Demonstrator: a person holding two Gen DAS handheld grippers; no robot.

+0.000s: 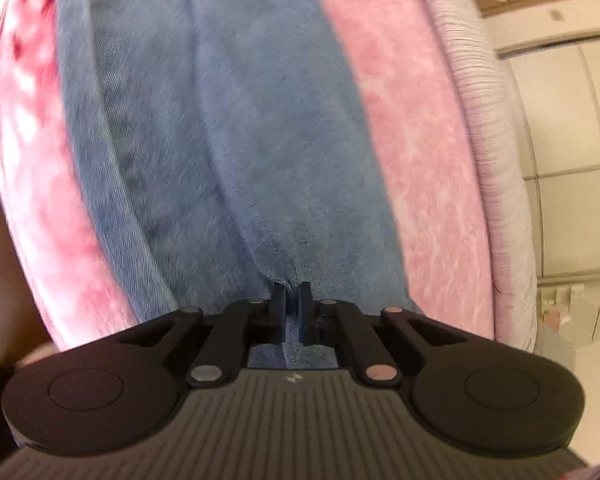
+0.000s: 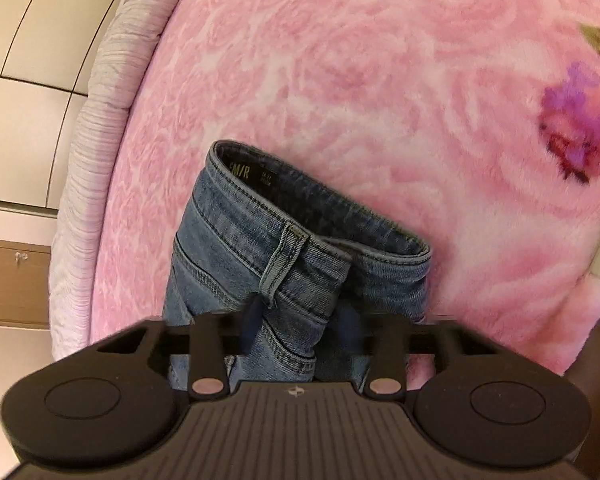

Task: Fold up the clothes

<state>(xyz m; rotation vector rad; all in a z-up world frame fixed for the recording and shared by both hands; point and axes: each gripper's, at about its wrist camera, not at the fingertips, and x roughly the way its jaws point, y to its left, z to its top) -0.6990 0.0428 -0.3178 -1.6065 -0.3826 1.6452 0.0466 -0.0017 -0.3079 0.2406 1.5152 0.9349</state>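
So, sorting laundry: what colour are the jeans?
Blue denim jeans, clearest in the right wrist view.

Matte black tongs (image 1: 291, 300), ribbed grey housings, silver rivets.

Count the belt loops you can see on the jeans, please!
1. A single belt loop sits on the waistband of the jeans, just above the right tongs. Others may be hidden.

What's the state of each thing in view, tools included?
Left tool: shut, pinching a fold of the jeans' denim.
Right tool: fingers either side of a bunched fold near the belt loop; contact unclear.
Jeans: folded lengthwise on the blanket, waistband gaping open.
Blanket: pink, spread flat over the bed.
Cabinet: closed, key in lock.
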